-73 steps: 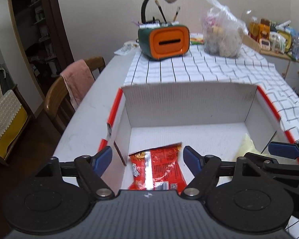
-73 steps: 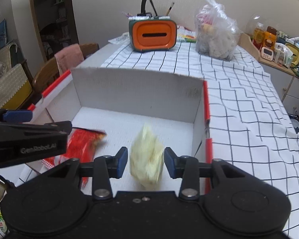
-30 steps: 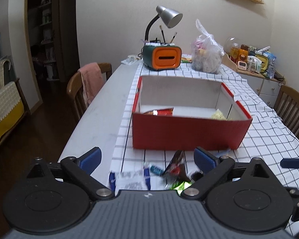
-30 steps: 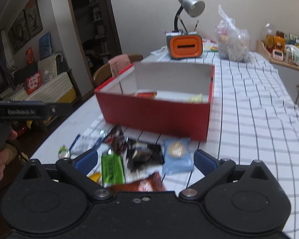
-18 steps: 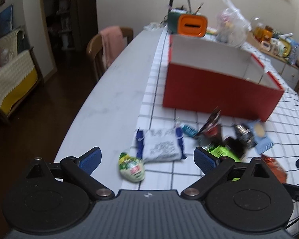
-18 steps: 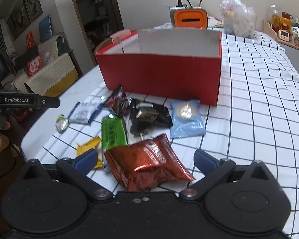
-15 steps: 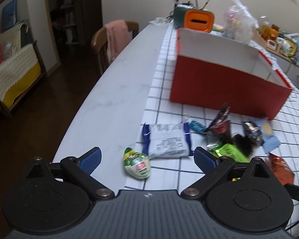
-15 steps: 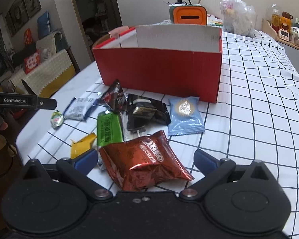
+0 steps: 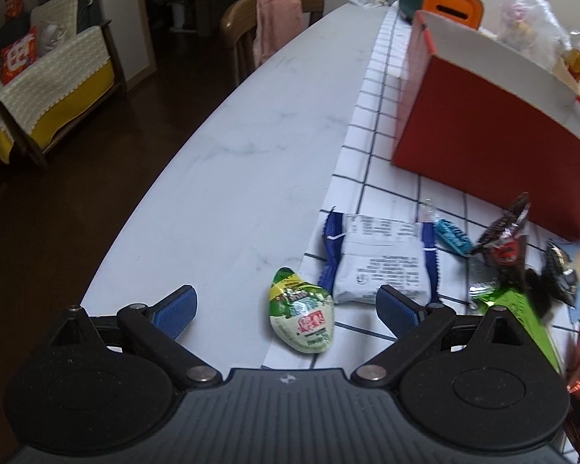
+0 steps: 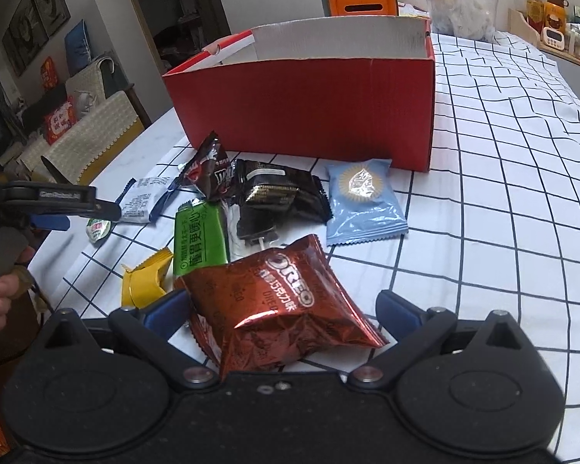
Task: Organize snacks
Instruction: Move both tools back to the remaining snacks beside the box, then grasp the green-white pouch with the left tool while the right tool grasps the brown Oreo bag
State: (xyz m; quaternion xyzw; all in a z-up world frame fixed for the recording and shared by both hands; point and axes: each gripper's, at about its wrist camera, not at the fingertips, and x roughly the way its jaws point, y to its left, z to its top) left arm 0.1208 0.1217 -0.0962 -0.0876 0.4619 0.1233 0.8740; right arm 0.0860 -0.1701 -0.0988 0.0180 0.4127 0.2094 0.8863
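Note:
A red cardboard box (image 10: pixel 309 108) stands open on the checked cloth; it also shows in the left wrist view (image 9: pixel 483 131). Loose snacks lie in front of it. My left gripper (image 9: pixel 286 311) is open, with a small green-and-cream sachet (image 9: pixel 301 315) lying between its fingers on the table. A white-and-blue packet (image 9: pixel 381 259) lies just beyond. My right gripper (image 10: pixel 282 309) is open around a red Oreo packet (image 10: pixel 278 301), not touching it. The left gripper (image 10: pixel 54 199) shows at the left of the right wrist view.
Other snacks: a green packet (image 10: pixel 199 237), a yellow packet (image 10: pixel 145 280), a black packet (image 10: pixel 278 195), a dark wrapper (image 10: pixel 208 168), a light blue packet (image 10: pixel 361 201). An orange organizer (image 10: pixel 361 0) and plastic bag (image 10: pixel 460 0) stand behind the box. A chair (image 9: pixel 266 34) stands at the table's left edge.
Both grippers have left the box and come down toward the loose snacks. The left has closed in on the green sachet, the right on the Oreo packet. Both stay open.

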